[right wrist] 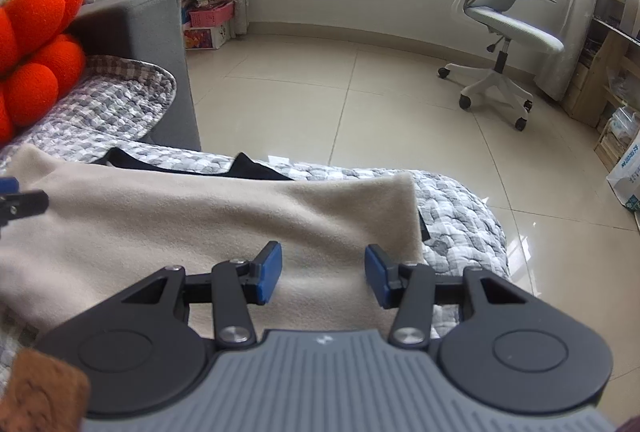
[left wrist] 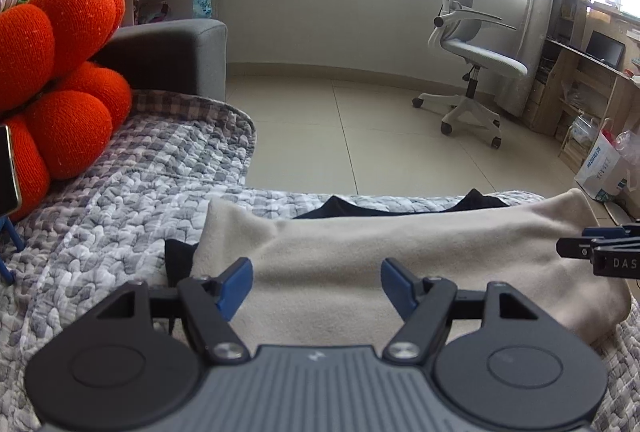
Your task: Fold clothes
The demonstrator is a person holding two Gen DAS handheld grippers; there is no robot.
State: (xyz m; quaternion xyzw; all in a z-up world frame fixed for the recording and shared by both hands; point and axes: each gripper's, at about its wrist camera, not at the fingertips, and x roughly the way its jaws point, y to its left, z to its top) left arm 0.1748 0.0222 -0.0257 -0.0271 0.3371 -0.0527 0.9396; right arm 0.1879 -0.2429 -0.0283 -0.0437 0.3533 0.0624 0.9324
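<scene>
Both wrist views set low and close over the beige garment (left wrist: 400, 252) (right wrist: 200, 228), angled down and forward past it toward the office chair (left wrist: 472, 43) (right wrist: 508, 27), left view nearer the garment's left end, right view nearer its right, sharing garment, chair and orange cushion (left wrist: 60, 71) (right wrist: 36, 55).

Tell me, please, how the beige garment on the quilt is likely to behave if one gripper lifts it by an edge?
The beige garment would probably droop: it lies limp, with soft rolled edges. Its fleecy, matte surface suggests the blue pads would hold without slipping. It looks light, so it may drag the black cloth beneath it.
</scene>
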